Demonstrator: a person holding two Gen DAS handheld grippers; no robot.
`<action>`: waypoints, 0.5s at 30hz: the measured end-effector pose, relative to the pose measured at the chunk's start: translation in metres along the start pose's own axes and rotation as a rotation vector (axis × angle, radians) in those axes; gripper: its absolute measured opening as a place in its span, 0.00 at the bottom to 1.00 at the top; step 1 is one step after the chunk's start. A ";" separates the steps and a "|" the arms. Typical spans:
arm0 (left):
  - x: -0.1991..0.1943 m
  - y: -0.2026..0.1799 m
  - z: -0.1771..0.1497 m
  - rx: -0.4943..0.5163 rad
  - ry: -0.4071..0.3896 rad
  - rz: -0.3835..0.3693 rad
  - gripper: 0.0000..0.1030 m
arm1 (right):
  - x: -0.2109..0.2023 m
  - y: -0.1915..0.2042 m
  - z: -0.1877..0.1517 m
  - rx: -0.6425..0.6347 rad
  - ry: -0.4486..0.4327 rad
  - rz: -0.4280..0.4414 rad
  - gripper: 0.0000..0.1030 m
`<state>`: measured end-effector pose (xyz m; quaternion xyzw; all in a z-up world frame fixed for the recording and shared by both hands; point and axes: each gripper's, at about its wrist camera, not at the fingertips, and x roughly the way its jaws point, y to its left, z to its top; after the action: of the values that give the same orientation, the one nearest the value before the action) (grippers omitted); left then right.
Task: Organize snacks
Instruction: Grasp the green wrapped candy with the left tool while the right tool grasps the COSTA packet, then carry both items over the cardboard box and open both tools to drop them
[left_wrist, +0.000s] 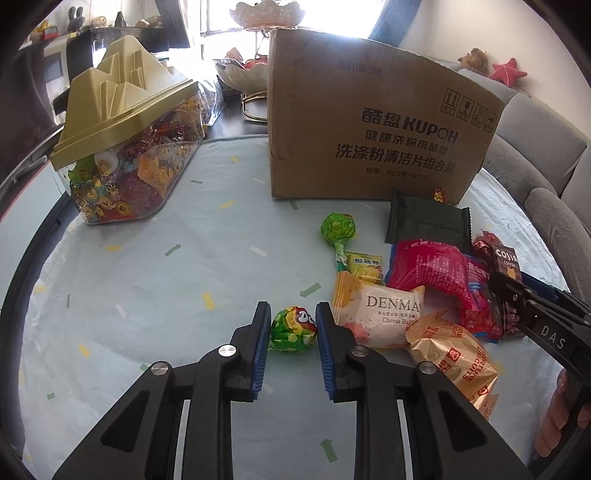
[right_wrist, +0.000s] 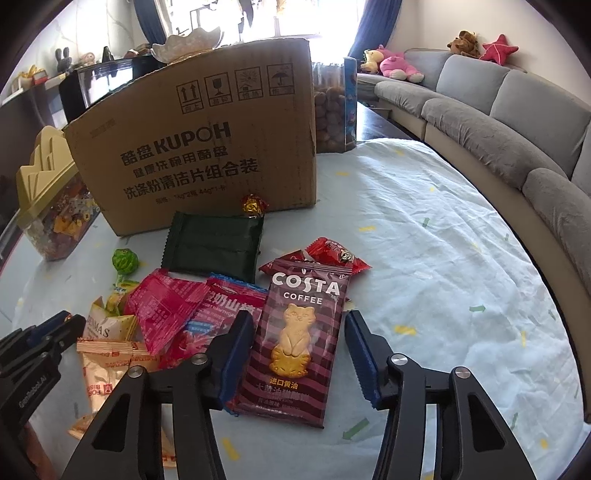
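While a pale blue cloth with confetti marks covers the tabletop (left_wrist: 147, 258) beside a grey sofa (right_wrist: 498, 110), the left gripper (left_wrist: 291, 325) is clenched on a green candy (left_wrist: 291, 328) at 6 o'clock. Only the right wrist view shows the right gripper (right_wrist: 295, 332) straddling the Costa Coffee packet (right_wrist: 295, 343), pads apart from it on the right side. A cardboard box (left_wrist: 369, 122) stands at 12 o'clock.

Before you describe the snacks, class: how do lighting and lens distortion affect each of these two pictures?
Left wrist view: the window behind the cardboard box is blown out white, and the fisheye bows the box's edges and darkens the corners. Right wrist view: the same backlight washes out the window, the sofa curves strongly, yet the Costa Coffee packet stays sharp.
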<state>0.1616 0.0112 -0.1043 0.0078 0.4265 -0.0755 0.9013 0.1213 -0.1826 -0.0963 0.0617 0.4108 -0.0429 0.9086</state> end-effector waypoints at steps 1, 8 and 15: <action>-0.001 -0.001 0.000 0.002 0.000 0.000 0.25 | 0.000 0.000 0.000 -0.002 0.000 0.002 0.46; -0.024 -0.009 0.003 -0.007 -0.037 -0.004 0.25 | -0.005 -0.007 0.002 0.001 -0.008 0.023 0.40; -0.059 -0.015 0.005 -0.008 -0.085 -0.014 0.25 | -0.036 -0.006 0.004 -0.018 -0.066 0.060 0.40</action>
<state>0.1266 0.0033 -0.0545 -0.0018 0.3884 -0.0805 0.9180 0.1000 -0.1881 -0.0666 0.0642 0.3789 -0.0139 0.9231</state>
